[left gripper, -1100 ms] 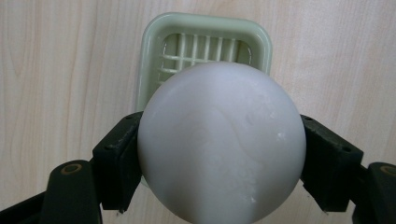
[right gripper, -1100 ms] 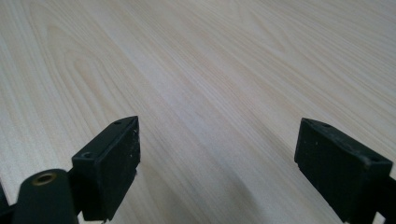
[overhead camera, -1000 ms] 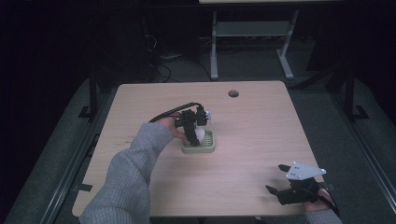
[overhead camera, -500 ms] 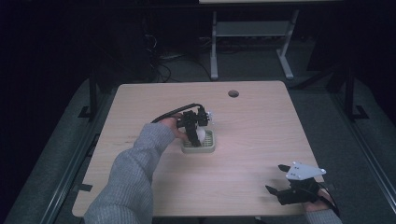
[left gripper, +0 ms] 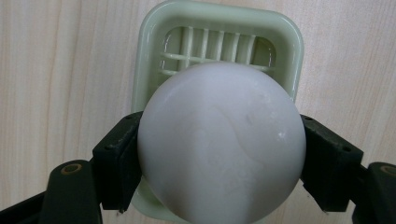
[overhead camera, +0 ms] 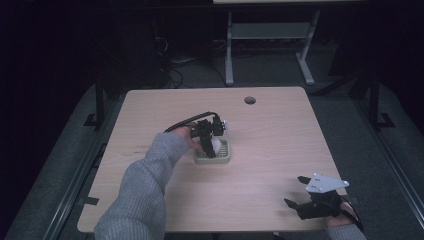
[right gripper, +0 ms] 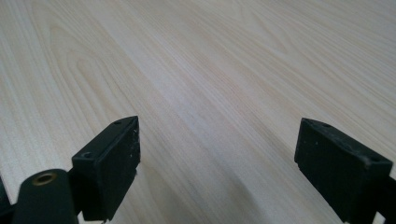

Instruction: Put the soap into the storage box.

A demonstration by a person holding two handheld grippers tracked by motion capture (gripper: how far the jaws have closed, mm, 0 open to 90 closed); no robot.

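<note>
Little has moved since the earlier frame — left gripper (left gripper: 219,154) fingers (left gripper: 116,158) still clench the white ball (left gripper: 219,144) above the green dish (left gripper: 149,60) at frame centre, right gripper (right gripper: 219,158) fingers released — any slackening could let the ball roll off across the table (overhead camera: 280,130).

It looked like a lab: a bare tabletop (overhead camera: 280,135) stood on grey carpet (overhead camera: 350,120), with cables (overhead camera: 172,75) and a metal stand (overhead camera: 270,35) behind.

No readable text, label, brand or number anywhere.

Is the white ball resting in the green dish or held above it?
Cannot tell: left gripper jaws clamp the white ball over the green dish; contact underneath is hidden.
</note>
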